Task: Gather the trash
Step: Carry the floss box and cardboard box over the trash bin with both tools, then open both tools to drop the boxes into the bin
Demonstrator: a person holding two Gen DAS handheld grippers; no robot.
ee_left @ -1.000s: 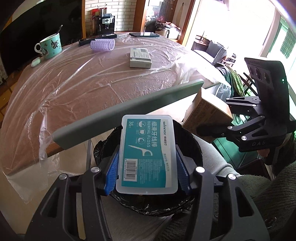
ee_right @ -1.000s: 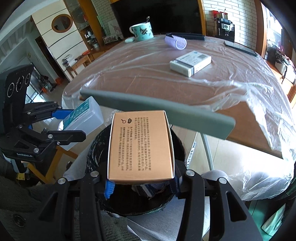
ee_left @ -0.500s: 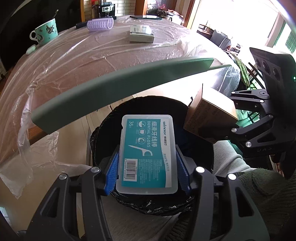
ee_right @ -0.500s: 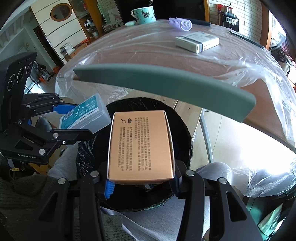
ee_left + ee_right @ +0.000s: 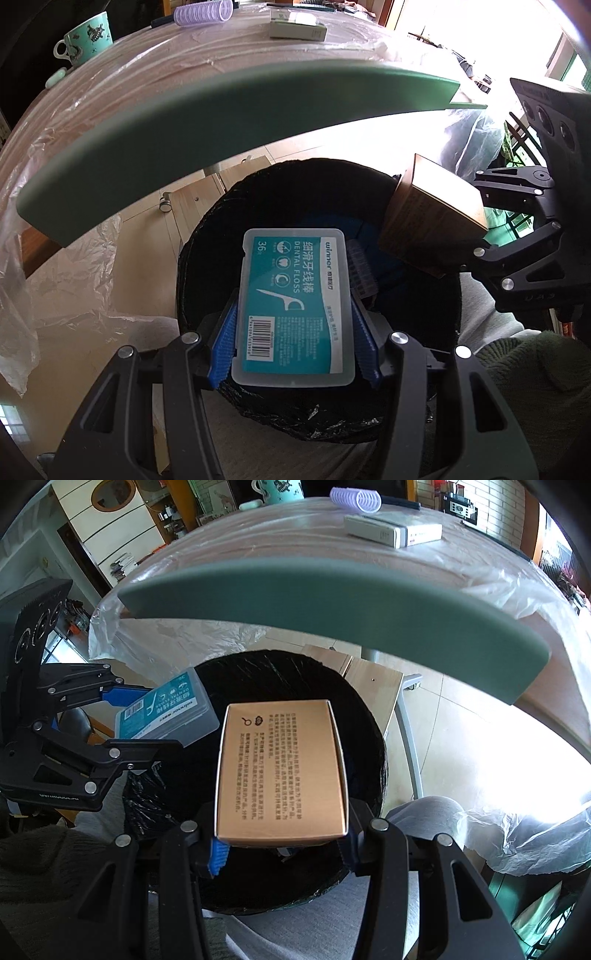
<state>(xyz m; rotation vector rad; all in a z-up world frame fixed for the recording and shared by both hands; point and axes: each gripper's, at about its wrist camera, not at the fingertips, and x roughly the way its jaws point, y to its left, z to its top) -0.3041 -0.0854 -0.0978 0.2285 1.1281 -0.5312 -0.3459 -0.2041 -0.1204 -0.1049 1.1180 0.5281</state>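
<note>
Table edge (image 5: pixel 110 122) above black bin (image 5: pixel 207 236) | left gripper (image 5: pixel 293 339) grasps floss box (image 5: pixel 293 306), right gripper (image 5: pixel 280 843) grasps brown box (image 5: pixel 280 771) | step: drop | next: release both over bin.

There are two grippers, one dental floss box (image 5: pixel 295 302), one tan carton (image 5: pixel 282 771), one black bin (image 5: pixel 295 679), one mug (image 5: pixel 88 38), one hair roller (image 5: pixel 203 13), one flat box (image 5: pixel 393 531).
</note>
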